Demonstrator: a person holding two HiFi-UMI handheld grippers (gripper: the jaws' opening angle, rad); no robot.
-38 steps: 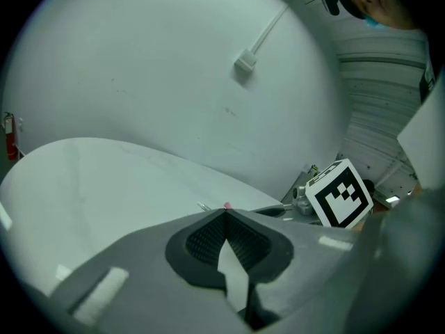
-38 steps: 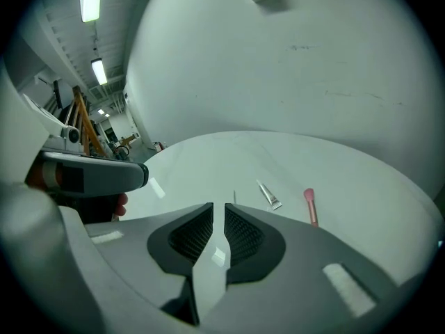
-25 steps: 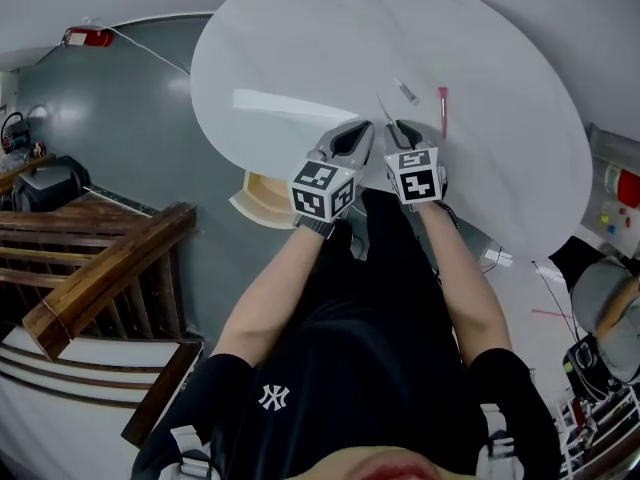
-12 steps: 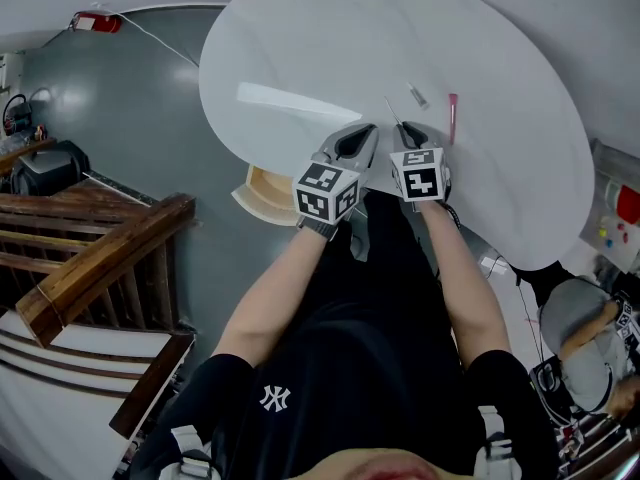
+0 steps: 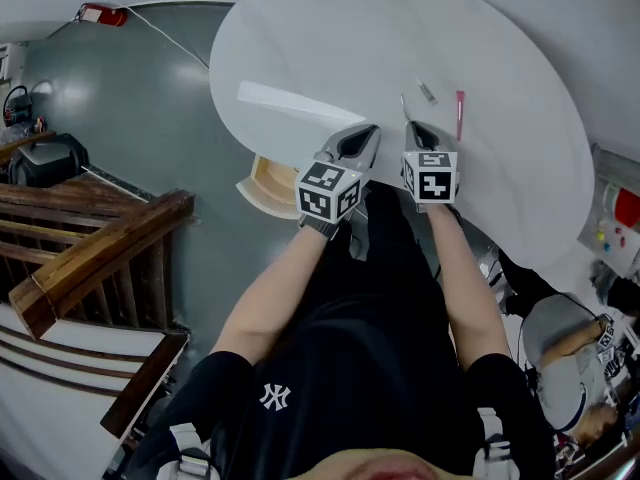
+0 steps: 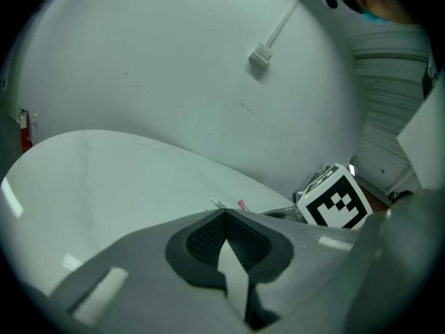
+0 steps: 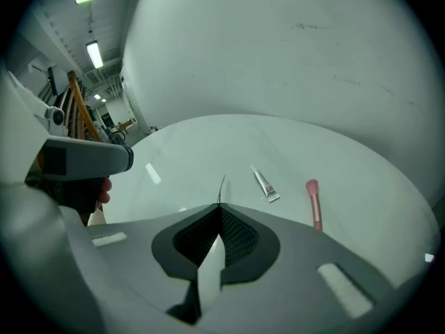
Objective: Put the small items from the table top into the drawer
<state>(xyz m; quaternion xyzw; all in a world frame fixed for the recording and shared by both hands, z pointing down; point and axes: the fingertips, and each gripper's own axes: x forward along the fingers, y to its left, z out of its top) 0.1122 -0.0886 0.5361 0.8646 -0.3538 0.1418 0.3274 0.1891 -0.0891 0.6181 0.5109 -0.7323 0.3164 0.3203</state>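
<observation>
I was on the pick-up step — my right gripper (image 7: 220, 209) had just been closing and now pinched one thin dark stick (image 7: 222, 186) on the table (image 7: 208, 145). My left gripper (image 6: 224, 216) was closed, empty. One tube (image 7: 265, 185) and one pink brush (image 7: 314, 202) lay beyond. The next move, I judged, was a lift and carry to the one open drawer (image 5: 268, 183).

Three small items on one round table (image 5: 330, 38) — one pink brush (image 5: 460, 114), one small tube (image 5: 427, 92), one thin dark stick (image 5: 402, 106). One open drawer (image 5: 266, 183). Two grippers — left gripper (image 5: 370, 131), right gripper (image 5: 413, 126).
</observation>
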